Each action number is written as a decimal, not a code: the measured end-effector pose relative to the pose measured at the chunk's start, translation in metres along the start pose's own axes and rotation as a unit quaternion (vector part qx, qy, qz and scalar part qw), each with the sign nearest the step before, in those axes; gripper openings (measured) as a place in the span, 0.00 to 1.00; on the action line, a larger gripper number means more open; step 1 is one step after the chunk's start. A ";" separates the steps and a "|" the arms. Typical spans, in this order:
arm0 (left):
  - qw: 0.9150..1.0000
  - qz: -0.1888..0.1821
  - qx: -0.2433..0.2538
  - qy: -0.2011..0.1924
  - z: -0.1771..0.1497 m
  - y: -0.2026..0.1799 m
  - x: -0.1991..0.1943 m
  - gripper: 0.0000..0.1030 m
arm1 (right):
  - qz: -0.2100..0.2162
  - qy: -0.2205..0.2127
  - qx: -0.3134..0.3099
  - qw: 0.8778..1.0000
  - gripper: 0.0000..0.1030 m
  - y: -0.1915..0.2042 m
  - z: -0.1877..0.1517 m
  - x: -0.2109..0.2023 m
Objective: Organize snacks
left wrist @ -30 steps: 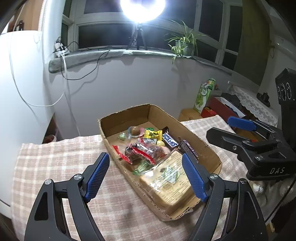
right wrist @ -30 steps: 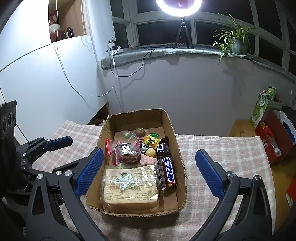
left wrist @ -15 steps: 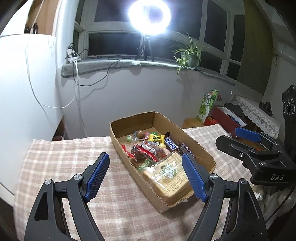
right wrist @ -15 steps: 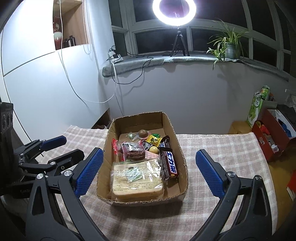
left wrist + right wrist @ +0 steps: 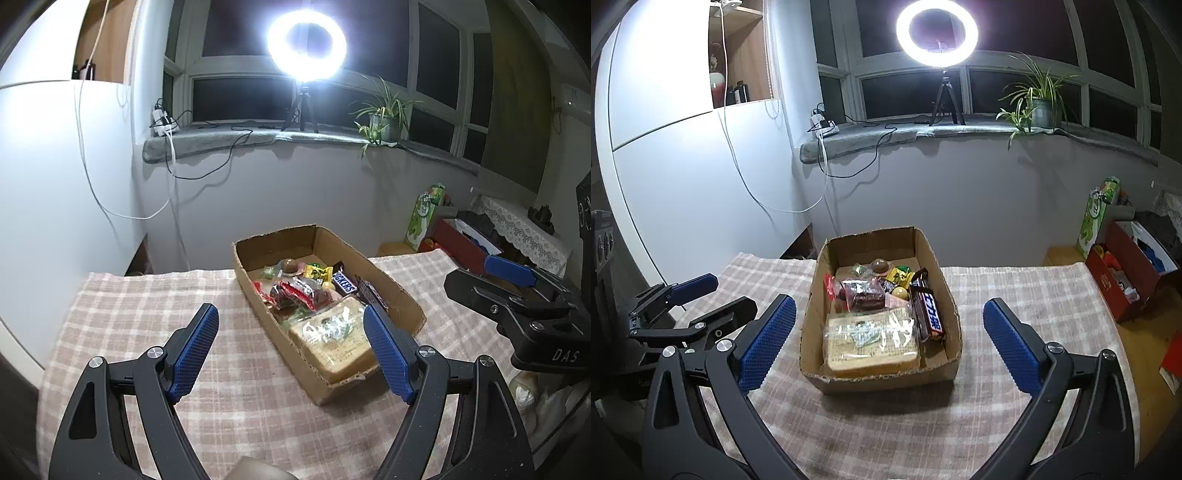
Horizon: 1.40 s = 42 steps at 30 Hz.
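Observation:
A shallow cardboard box [image 5: 934, 258] stands on the checked tablecloth [image 5: 1015, 291] and holds snacks: a wrapped bread loaf [image 5: 871, 341] at the near end, a Snickers bar [image 5: 931, 314] along the right side, a dark red packet [image 5: 862, 293], and small sweets at the far end. The box also shows in the left wrist view [image 5: 399, 295], with the loaf [image 5: 332, 339] nearest. My left gripper [image 5: 291, 347] is open and empty, held back from the box's near left side. My right gripper [image 5: 886, 339] is open and empty, held back from the box's near end.
The table ends at a white wall and cabinet [image 5: 683, 166] on the left and a wall under the windowsill [image 5: 923, 177] behind. A red box [image 5: 1126, 280] and a green carton [image 5: 1097, 218] stand on the floor to the right. A ring light [image 5: 936, 33] glares above.
Both grippers have drawn back and up from the box, so it looks smaller and farther. Both stay open and empty. The snacks in the box have not moved.

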<state>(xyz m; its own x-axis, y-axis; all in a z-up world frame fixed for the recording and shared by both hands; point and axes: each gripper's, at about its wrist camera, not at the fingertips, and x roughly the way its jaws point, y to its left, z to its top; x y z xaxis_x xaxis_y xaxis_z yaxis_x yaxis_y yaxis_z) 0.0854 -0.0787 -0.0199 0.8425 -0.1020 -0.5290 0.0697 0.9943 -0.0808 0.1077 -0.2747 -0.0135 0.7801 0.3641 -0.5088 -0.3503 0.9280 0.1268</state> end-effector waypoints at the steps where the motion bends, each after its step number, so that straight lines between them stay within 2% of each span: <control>1: 1.000 0.000 -0.001 -0.001 -0.001 0.000 -0.002 0.79 | 0.000 0.001 0.002 1.000 1.00 0.000 -0.002 -0.001; 14: 1.000 0.011 -0.010 -0.003 -0.008 0.000 -0.011 0.79 | -0.009 0.004 0.007 1.000 1.00 -0.001 -0.014 -0.014; 42: 1.000 0.015 -0.012 0.003 -0.013 0.001 -0.009 0.79 | -0.007 0.021 0.010 1.000 1.00 -0.002 -0.021 -0.005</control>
<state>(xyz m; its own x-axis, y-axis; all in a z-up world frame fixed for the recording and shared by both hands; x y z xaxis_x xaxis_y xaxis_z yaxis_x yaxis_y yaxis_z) 0.0711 -0.0774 -0.0267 0.8412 -0.0730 -0.5357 0.0317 0.9958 -0.0858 0.0931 -0.2802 -0.0292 0.7628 0.3476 -0.5452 -0.3291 0.9345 0.1353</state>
